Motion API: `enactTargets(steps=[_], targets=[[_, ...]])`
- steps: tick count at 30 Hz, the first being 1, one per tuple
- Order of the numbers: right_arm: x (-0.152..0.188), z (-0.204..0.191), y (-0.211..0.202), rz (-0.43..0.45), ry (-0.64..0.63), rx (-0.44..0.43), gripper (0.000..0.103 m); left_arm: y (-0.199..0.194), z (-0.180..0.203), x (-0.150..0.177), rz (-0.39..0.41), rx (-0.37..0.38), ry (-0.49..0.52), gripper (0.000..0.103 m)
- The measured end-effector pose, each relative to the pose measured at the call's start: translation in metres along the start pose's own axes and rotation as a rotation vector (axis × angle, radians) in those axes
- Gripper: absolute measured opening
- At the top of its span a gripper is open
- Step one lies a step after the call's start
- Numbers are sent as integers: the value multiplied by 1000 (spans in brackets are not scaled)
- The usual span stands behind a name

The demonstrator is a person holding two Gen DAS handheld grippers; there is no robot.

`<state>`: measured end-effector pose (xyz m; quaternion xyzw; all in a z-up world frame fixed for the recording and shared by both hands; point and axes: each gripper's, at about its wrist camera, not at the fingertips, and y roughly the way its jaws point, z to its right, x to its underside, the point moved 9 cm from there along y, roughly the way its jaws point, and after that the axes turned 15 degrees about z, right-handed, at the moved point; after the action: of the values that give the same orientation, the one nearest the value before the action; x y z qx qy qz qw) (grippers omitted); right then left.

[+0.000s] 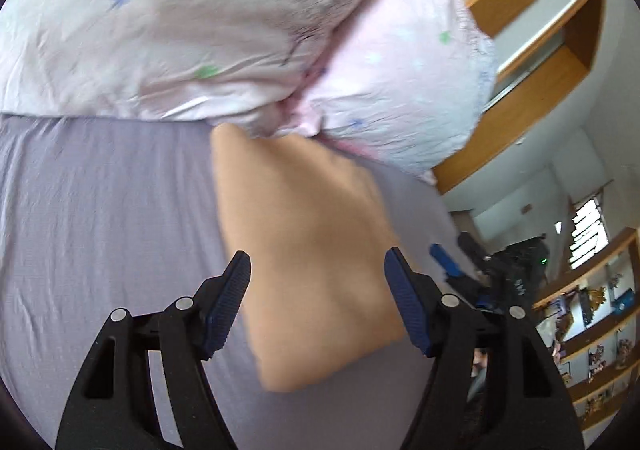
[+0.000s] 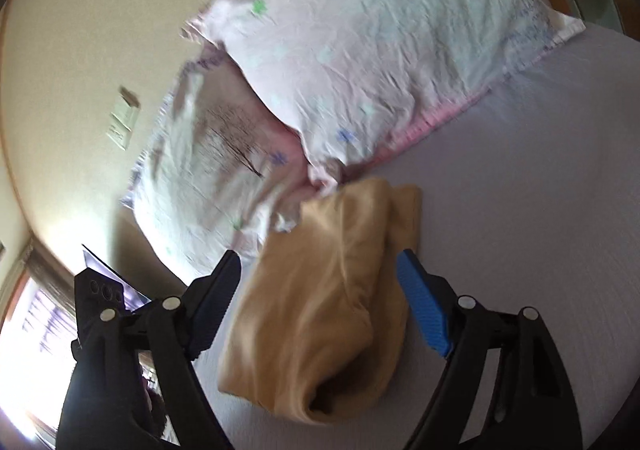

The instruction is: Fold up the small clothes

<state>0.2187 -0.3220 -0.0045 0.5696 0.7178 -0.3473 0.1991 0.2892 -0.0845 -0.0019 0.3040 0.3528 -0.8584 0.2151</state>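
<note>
A small tan garment (image 1: 308,250) is lying on a bed covered with a pale lavender sheet (image 1: 100,230), its far end touching or tucking just under two pillows (image 1: 200,21) in white cases with small coloured flowers. The left gripper (image 1: 316,302) is hovering above the garment's near end with its fingers (image 1: 226,306) spread wide, holding nothing. The right gripper (image 2: 320,302) is also hanging over the garment (image 2: 328,290), fingers (image 2: 424,310) wide apart and empty. Seen from the left wrist camera, the cloth is appearing as a fairly flat, already-doubled panel; from the right wrist camera it is showing soft ridges, a rolled layer on top and an open pocket of fabric at the near end. Both views are blurred, so it is hard to tell what kind of garment it is or how many layers are stacked. The cloth is looking light, limp and thin, likely to sag and slip apart unless all the layers are pinched together; the near corners or the long side edges are seeming the best places to take hold. There is open sheet to the left in the left wrist view and to the right in the right wrist view, giving room to drag or flip the piece. The pillows are crowding the far end, and the bed's edge, with shelving (image 1: 592,330) beyond it, is lying near the garment's right side.
</note>
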Motion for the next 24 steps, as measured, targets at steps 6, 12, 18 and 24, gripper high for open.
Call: enactTargets(steps=[6,12,18,24], targets=[[28,29,42,-252,113,96,82,50,-28,23,-135,-16,-92,69],[44,27,56,-308,140,33,42,77,-35,27,-129,-1,-153,72],[55,-4,63,-294,99,-50,26,58,-36,16,-54,38,-115,40],[108,-64,86,-424,-46,-151,31,-21,-78,-4,101,-63,-8,41]])
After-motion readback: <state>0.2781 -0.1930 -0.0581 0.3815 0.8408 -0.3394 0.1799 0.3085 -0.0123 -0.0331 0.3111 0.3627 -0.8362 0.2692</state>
